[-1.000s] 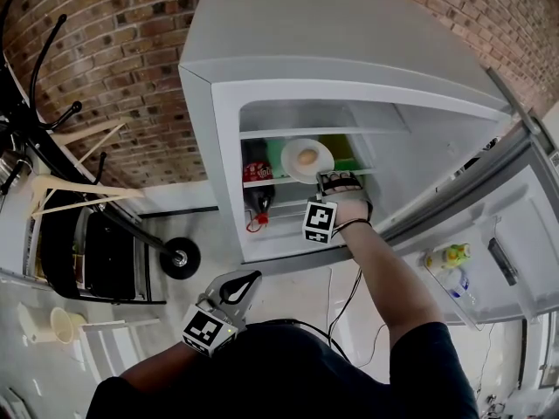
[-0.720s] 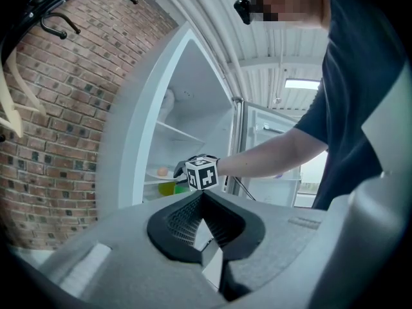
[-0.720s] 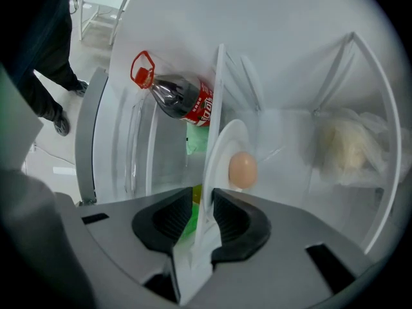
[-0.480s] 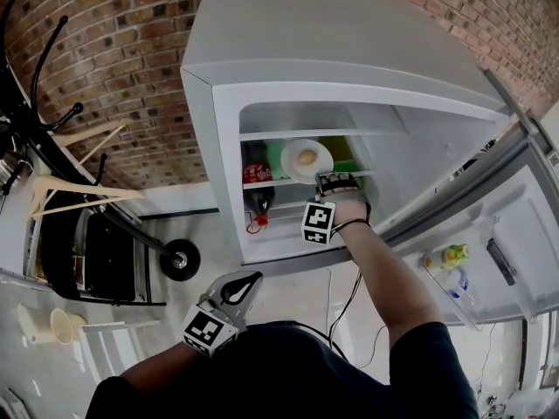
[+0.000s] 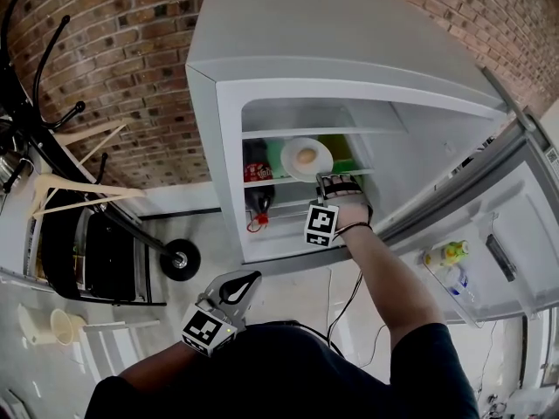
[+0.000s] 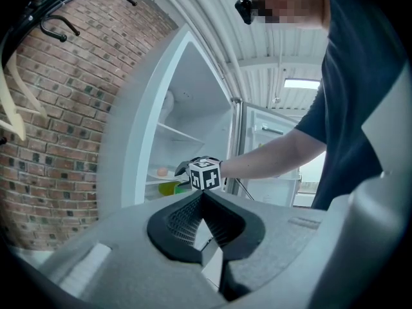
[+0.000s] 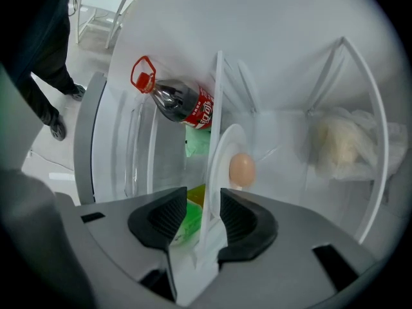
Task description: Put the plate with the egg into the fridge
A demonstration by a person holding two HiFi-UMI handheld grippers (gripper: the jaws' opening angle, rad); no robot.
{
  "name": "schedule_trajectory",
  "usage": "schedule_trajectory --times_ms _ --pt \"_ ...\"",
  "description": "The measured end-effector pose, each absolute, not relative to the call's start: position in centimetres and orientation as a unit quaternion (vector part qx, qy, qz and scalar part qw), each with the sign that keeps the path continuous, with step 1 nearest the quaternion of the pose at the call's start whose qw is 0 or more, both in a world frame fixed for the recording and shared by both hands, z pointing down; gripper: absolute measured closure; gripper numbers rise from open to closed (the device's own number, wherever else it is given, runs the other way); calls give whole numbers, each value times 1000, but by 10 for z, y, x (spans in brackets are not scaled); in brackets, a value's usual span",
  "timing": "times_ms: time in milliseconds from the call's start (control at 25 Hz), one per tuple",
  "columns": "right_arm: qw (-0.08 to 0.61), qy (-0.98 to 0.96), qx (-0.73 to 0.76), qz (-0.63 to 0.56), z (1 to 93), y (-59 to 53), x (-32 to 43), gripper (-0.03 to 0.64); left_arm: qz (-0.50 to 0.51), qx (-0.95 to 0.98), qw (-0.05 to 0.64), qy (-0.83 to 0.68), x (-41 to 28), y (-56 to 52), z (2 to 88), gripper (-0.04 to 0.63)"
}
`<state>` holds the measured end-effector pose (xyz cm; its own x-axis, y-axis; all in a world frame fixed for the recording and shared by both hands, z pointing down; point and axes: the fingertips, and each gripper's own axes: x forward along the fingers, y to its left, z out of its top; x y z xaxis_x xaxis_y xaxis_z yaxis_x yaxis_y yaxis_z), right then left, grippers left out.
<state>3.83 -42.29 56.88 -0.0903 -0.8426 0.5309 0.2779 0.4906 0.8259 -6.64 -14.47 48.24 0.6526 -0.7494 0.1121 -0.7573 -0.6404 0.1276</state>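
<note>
Plate (image 7: 223,152) with egg (image 7: 242,170) sits on the fridge (image 5: 349,33) shelf, rim loose between jaws the right gripper (image 7: 203,203) has just been opening, so back straight out without nudging it; left gripper (image 6: 202,196) hangs closed, empty.

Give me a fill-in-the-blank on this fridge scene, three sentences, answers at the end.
1. The plate inside the fridge carries an ____.
2. The plate's rim stands between the open jaws of the ____ gripper.
3. The wall behind the fridge is built of ____.
Missing words: egg; right; brick.
Note: the right gripper's jaws have just been opening.
</note>
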Motion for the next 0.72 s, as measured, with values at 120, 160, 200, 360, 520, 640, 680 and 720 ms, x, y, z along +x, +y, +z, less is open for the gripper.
schedule_trajectory --times_ms 120,160,200,360,520,640,680,720 --pt "625 -595 248 -440 565 -413 42 454 20 906 86 -415 -65 -145 479 591" --pt "622 -598 252 -439 564 -408 43 454 20 907 84 -412 -65 -145 479 591" --pt "617 -601 256 -438 563 -403 44 456 21 909 80 -410 -64 -145 479 591" --pt "594 -622 272 -431 558 -373 43 456 25 914 75 -399 -60 -145 480 591" --pt "563 -661 286 -406 548 -337 36 459 27 920 69 -384 -54 -145 479 591" --pt "534 -695 300 -376 536 -309 31 473 23 924 73 -375 -48 -145 478 591" --pt "524 -705 304 -368 531 -300 29 479 23 925 72 -373 -46 -145 477 591" --pt "514 -715 307 -361 527 -291 27 483 24 926 71 -370 -45 -146 477 591"
